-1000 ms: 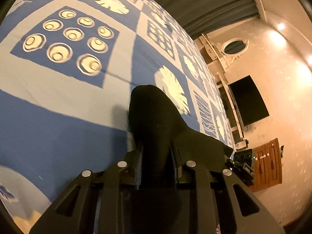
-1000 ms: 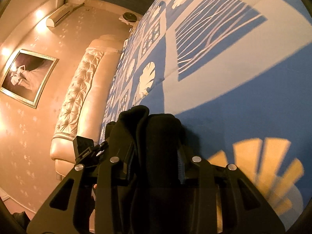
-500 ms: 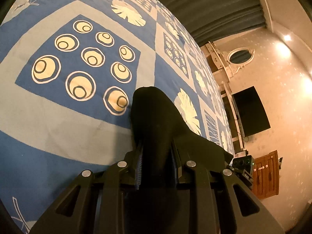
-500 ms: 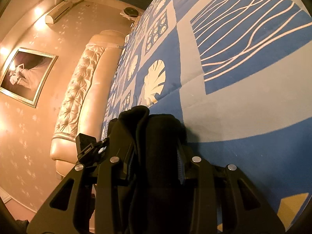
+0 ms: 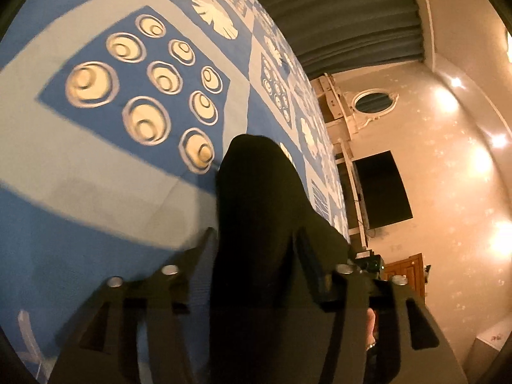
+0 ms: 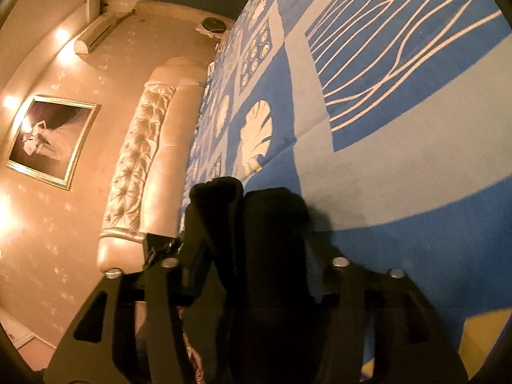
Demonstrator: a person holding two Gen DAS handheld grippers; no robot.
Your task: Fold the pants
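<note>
A: Left gripper (image 5: 256, 240), wrist view. Jaws opening right now. Black pants (image 5: 259, 198) sit between them, a rounded fold of the cloth poking out past the tips. Gaps show at both pads; they do not look pressed on the fabric.

B: Noted. What's under it?

A: Bed, with a blue and pale patterned bedspread (image 5: 96, 192). A panel of cream rings lies just far-left of the fold. Frame is motion-blurred low down.

B: Right gripper (image 6: 252, 246), own wrist view: jaws also opening. Same pants (image 6: 272, 224) between them, bunched in two lumps, the left lump standing a little higher. Right pad looks clear of the cloth; left side is too dark to be sure.

A: Where does the cloth rest?

B: Can't tell whether it touches the bedspread (image 6: 400, 176); it sits low over it, near a shell motif and a wavy-line panel.

A: Surroundings?

B: Tufted headboard (image 6: 144, 160) to the left, framed picture (image 6: 51, 140) on the wall beyond it.

A: My side: dark television (image 5: 380, 188), oval mirror (image 5: 372, 102), wooden cabinet (image 5: 406, 275), grey curtain (image 5: 336, 16) at the far end.
</note>
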